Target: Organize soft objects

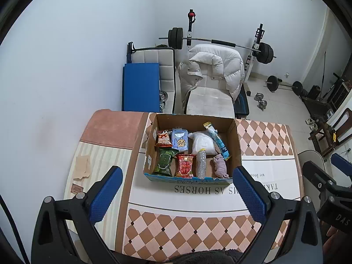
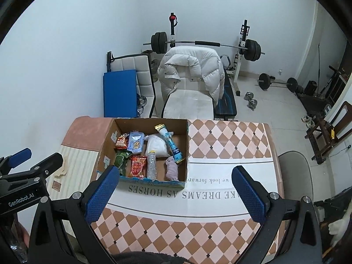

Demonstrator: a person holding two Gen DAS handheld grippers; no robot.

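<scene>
Both sets of tongs hang tilted down over the bench, left tongs and right tongs spread wide with nothing between them. The soft packets sit inside the cardboard box, beyond the fingertips.

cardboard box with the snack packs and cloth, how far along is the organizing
Looks nearly or fully done. The cardboard box already holds the red snack pack, green snack pack, white bag, long blue sachet and bunched lilac cloth. Nothing is in hand: the left tool and right tool both hang open and empty above the table. No loose soft items show on it.
</scene>
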